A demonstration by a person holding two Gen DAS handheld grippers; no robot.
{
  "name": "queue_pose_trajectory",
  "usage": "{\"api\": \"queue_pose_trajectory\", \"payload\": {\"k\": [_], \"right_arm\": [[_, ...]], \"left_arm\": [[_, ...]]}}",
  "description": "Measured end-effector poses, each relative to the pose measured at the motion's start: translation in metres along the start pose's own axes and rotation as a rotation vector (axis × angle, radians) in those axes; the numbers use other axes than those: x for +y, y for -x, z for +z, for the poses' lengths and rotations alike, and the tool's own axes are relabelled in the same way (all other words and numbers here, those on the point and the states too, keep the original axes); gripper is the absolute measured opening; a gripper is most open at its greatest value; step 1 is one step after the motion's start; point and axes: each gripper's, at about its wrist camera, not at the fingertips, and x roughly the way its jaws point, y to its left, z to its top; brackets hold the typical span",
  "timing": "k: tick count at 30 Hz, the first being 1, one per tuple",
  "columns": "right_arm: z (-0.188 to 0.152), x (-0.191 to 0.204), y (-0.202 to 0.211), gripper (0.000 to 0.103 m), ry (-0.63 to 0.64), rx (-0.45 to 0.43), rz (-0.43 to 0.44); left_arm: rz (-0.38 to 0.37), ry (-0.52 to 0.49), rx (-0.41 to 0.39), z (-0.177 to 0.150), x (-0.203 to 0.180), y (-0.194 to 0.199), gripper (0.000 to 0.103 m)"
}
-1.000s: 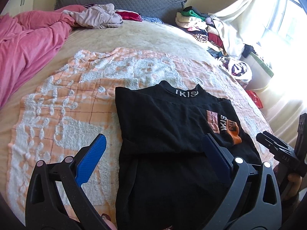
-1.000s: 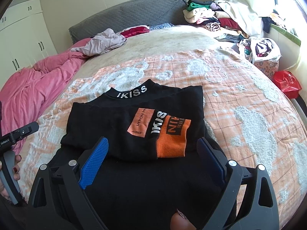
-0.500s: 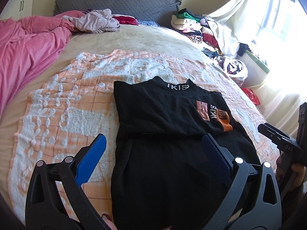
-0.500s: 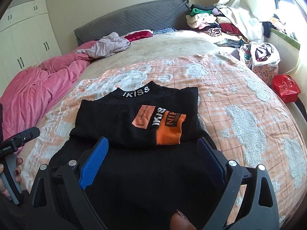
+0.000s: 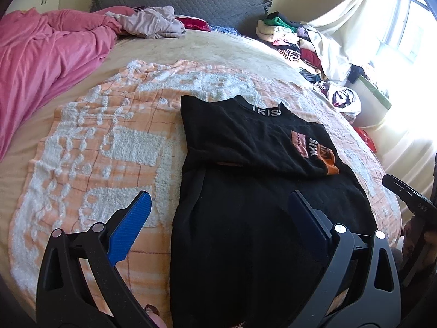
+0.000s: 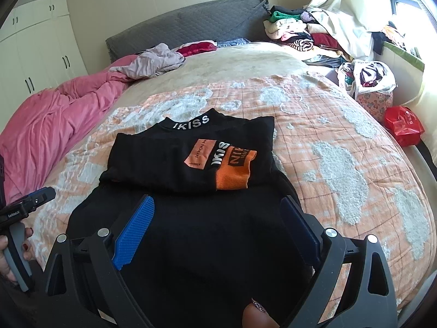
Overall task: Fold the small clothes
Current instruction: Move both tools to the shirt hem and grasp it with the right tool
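shirt point(image 6: 191, 218) black, part-folded on blanket point(image 6: 341, 164) | left claw point(image 5: 218, 213) wide | right claw point(image 6: 218, 216) wide

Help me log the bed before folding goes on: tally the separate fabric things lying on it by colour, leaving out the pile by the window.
Black: 1, black top
Pink: 1, pink duvet
Peach and white: 1, peach blanket
Pale grey: 1, crumpled garment
Red: 1, red cloth
Total: 5
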Motion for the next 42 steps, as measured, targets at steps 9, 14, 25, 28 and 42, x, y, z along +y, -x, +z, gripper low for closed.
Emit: {"api": "queue_pose_trajectory", "payload": {"k": [9, 14, 25, 28, 42], "right_arm": [[-0.020, -0.010, 0.002, 0.093, -0.008, 0.035, -0.009], [-0.031, -0.016, 0.002, 0.093, -0.009, 0.057, -0.012], [-0.055, -0.035, 0.008, 0.093, -0.025, 0.089, -0.031], [-0.063, -0.040, 0.011, 0.093, -0.033, 0.098, -0.037], [-0.101, -0.058, 0.018, 0.093, -0.055, 0.163, -0.049]], "left_arm": [[0.034, 0.016, 0.034, -0.027, 0.010, 0.001, 0.093], [0.039, 0.042, 0.075, -0.044, 0.017, 0.001, 0.093], [-0.018, 0.105, 0.143, -0.076, 0.029, 0.002, 0.093], [-0.034, 0.109, 0.160, -0.084, 0.029, 0.003, 0.093], [-0.077, 0.130, 0.207, -0.114, 0.030, 0.013, 0.082]]}}
